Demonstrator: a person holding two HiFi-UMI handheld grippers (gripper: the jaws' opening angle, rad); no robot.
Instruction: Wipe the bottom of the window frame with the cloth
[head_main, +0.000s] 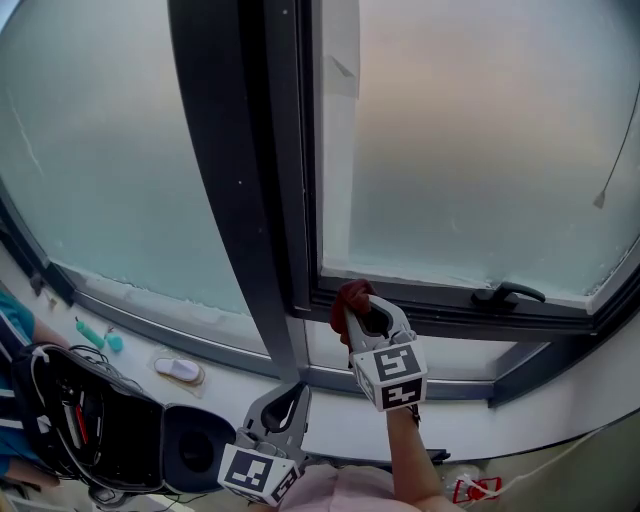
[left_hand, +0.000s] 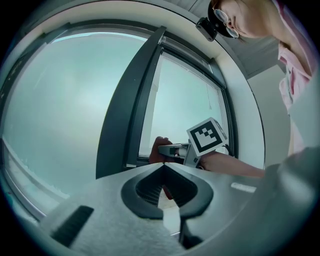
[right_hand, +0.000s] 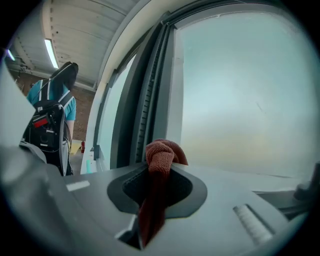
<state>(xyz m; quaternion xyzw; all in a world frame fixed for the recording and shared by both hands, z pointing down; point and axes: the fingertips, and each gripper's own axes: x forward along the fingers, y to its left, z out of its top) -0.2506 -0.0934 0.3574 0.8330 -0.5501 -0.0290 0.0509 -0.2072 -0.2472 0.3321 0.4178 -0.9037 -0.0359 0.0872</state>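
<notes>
A dark red cloth (head_main: 347, 297) is bunched at the tip of my right gripper (head_main: 364, 306), which is shut on it. The cloth rests against the left end of the dark bottom rail of the window frame (head_main: 450, 312), next to the upright post. In the right gripper view the cloth (right_hand: 161, 150) pokes out between the jaws, its tail hanging back through them. My left gripper (head_main: 298, 390) hangs lower, in front of the white sill, shut with nothing in it. The left gripper view looks past the left gripper (left_hand: 162, 166) at the cloth (left_hand: 158, 150) and the right gripper (left_hand: 176, 150).
A black window handle (head_main: 510, 293) lies on the bottom rail to the right. The white sill (head_main: 215, 322) carries small teal items (head_main: 92, 335) and a white object (head_main: 179, 369). A black bag (head_main: 85, 420) sits lower left. A person in a teal shirt (right_hand: 50, 112) stands at the left.
</notes>
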